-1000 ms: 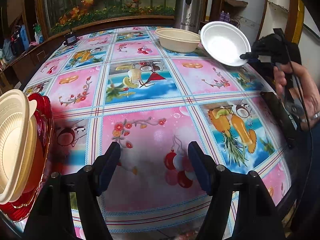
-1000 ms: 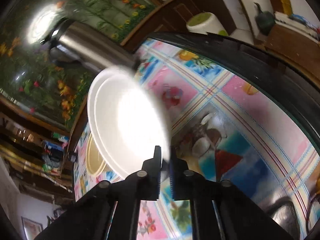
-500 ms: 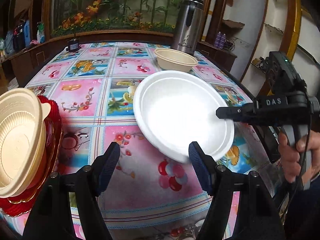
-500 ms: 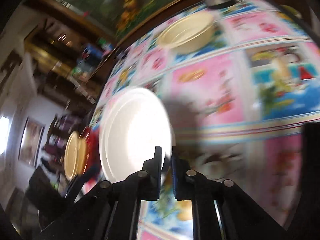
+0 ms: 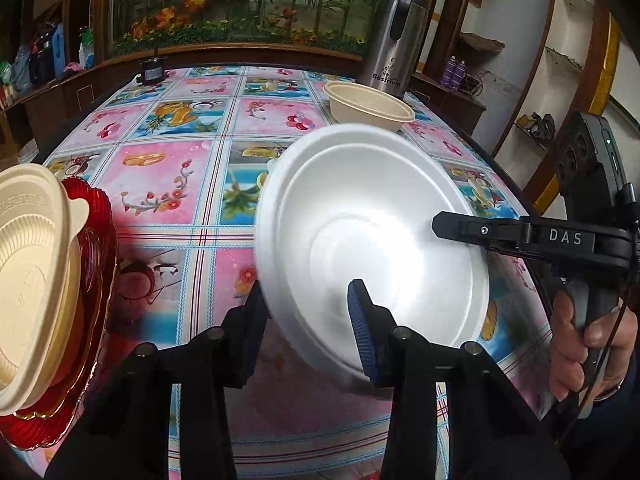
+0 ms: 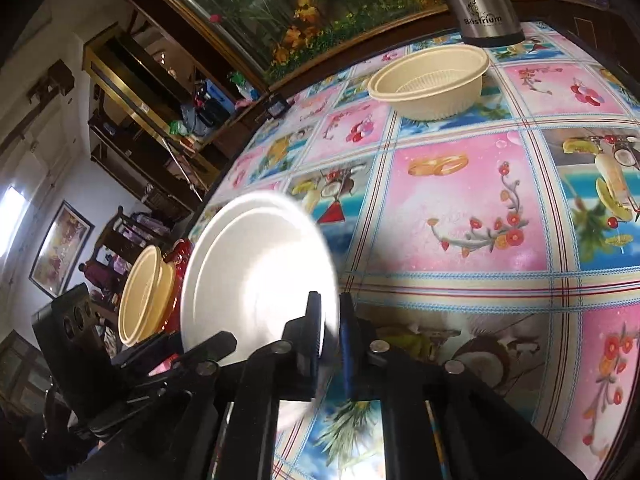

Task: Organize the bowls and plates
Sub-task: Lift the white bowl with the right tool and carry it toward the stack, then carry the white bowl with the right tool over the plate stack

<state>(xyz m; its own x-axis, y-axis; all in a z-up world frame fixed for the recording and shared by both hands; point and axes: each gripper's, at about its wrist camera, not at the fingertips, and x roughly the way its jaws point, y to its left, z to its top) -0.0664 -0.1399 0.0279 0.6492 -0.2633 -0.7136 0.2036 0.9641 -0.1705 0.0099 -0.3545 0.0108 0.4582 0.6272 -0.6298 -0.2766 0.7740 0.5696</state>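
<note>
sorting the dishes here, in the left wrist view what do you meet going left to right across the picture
cream bowl tilted on the red glass plate → white foam plate, held off the table → right tool, shut on the foam plate's right rim → the person's hand holding that tool.

The right gripper (image 5: 438, 226) pinches the white plate (image 5: 372, 240) by its rim above the tabletop (image 5: 180, 184). The left gripper (image 5: 304, 320) is closing around the plate's near edge, seemingly not yet touching.
</note>
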